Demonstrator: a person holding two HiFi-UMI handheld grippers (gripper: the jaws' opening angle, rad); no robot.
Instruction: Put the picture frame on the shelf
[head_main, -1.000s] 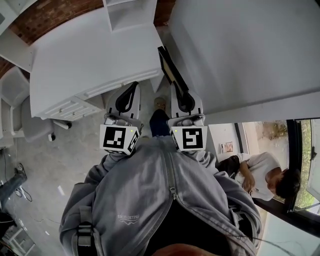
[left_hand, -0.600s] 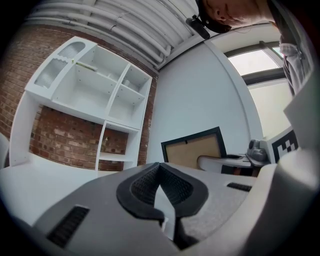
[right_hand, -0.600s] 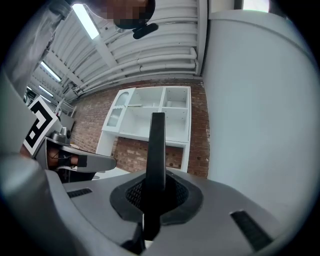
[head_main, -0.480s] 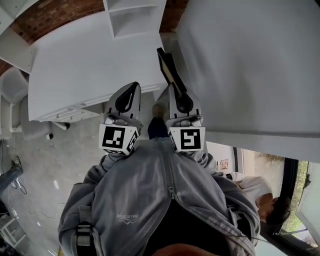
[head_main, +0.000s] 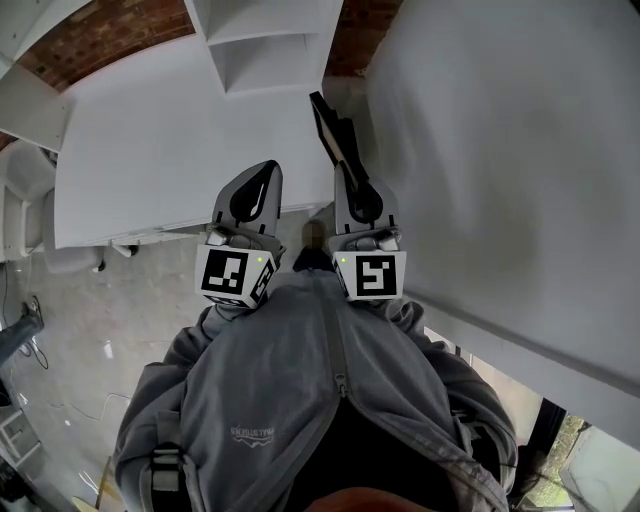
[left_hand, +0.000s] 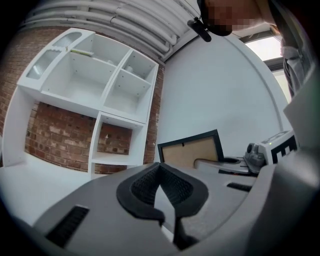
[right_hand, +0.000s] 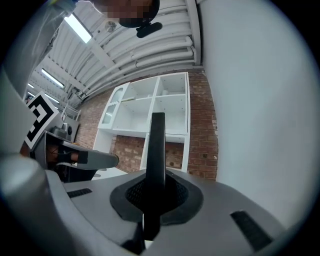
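Right gripper view: the right gripper (right_hand: 154, 196) is clamped on one edge of the picture frame (right_hand: 158, 145), which projects edge-on beyond its jaw tips toward the shelf (right_hand: 172, 116) ahead. The left gripper (left_hand: 161, 186), alongside, is fully closed and empty. The frame appears light, rigid, thin and likely fragile; grip the border, and expect pivoting.

The head view looks steeply down over the person's jacket (head_main: 320, 400); each gripper view sits close behind its own jaws, looking along them. All three share the white shelf (head_main: 265, 45) and picture frame (head_main: 335, 135)
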